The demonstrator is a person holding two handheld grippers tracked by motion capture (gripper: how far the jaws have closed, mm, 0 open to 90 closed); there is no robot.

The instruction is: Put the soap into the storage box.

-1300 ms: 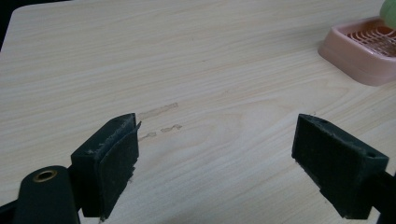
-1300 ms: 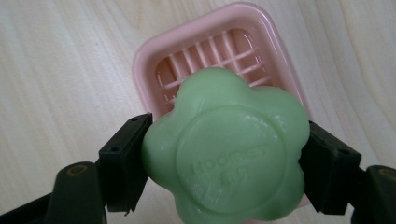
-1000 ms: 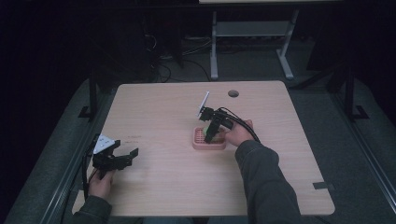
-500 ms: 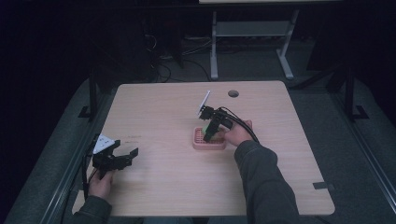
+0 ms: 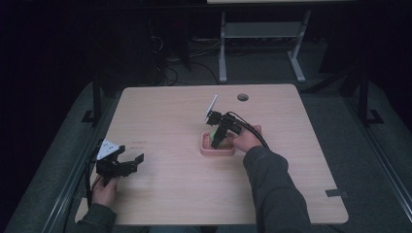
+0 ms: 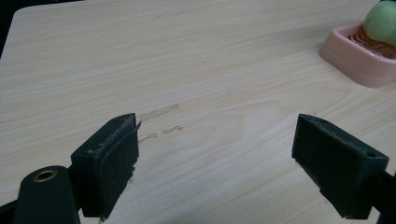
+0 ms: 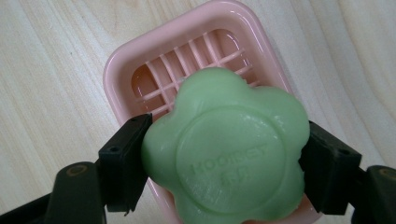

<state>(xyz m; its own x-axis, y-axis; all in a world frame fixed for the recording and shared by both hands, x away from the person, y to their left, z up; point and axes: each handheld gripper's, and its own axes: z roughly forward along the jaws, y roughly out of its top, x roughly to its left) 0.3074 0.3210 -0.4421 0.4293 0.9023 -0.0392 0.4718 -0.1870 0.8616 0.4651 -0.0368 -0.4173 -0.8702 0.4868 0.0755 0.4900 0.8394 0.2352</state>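
Observation:
A green flower-shaped soap (image 7: 226,147) is clamped between the jaws of my right gripper (image 7: 224,154), directly over a pink slatted soap dish (image 7: 140,60). Whether the soap rests on the slats or hangs just above them I cannot tell. In the high view the right gripper (image 5: 217,137) points down at the pink dish (image 5: 206,148) near the table's middle. My left gripper (image 5: 127,162) lies low at the table's front left, open, with bare wood between its pads (image 6: 114,158). The dish (image 6: 359,60) and soap (image 6: 382,21) appear far right in the left gripper view.
The light wooden table (image 5: 170,194) has a round cable hole (image 5: 242,97) at the back. A faint smear (image 6: 159,112) marks the wood ahead of the left gripper. Dark floor and a desk frame (image 5: 223,48) lie beyond the far edge.

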